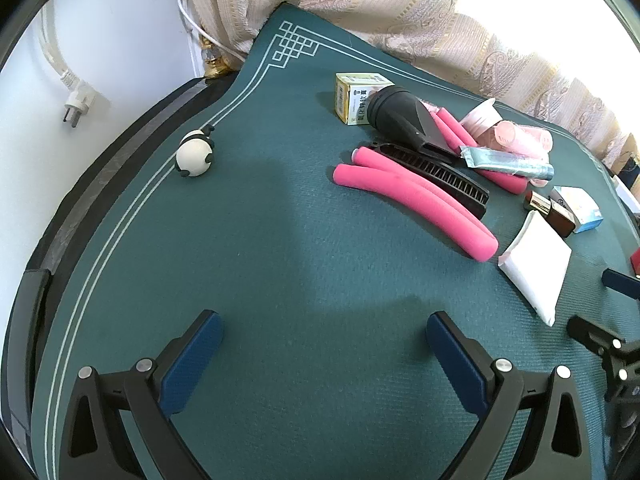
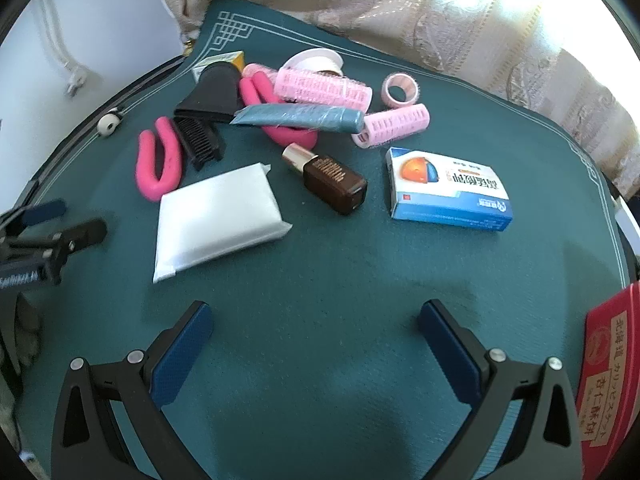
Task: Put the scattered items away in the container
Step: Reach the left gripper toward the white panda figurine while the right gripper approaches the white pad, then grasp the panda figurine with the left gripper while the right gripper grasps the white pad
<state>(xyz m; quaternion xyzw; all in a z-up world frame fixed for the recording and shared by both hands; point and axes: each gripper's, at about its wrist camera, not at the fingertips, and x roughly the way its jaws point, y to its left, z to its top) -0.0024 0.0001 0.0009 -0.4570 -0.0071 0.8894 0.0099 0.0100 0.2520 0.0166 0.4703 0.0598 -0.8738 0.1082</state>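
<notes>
Scattered items lie on a green mat (image 1: pixel 280 260). A white packet (image 2: pixel 218 218), a brown bottle (image 2: pixel 332 184) and a blue-white box (image 2: pixel 450 192) lie ahead of my right gripper (image 2: pixel 316 324), which is open and empty. Behind them lie pink hair rollers (image 2: pixel 324 88), a blue tube (image 2: pixel 300 118), pink foam rods (image 2: pixel 158 160), a black comb (image 2: pixel 200 142) and a black nozzle (image 2: pixel 216 92). My left gripper (image 1: pixel 324 334) is open and empty over bare mat, with the foam rods (image 1: pixel 416 204), comb (image 1: pixel 440 176), nozzle (image 1: pixel 408 120) and white packet (image 1: pixel 538 264) ahead to its right. A red container (image 2: pixel 612 368) shows at the right edge.
A panda ball (image 1: pixel 195 154) sits near the mat's left border. A yellow box (image 1: pixel 356 96) stands behind the nozzle. A curtain (image 1: pixel 400 8) hangs behind the table and a plug (image 1: pixel 74 106) hangs on the left wall. The left gripper shows in the right wrist view (image 2: pixel 48 228).
</notes>
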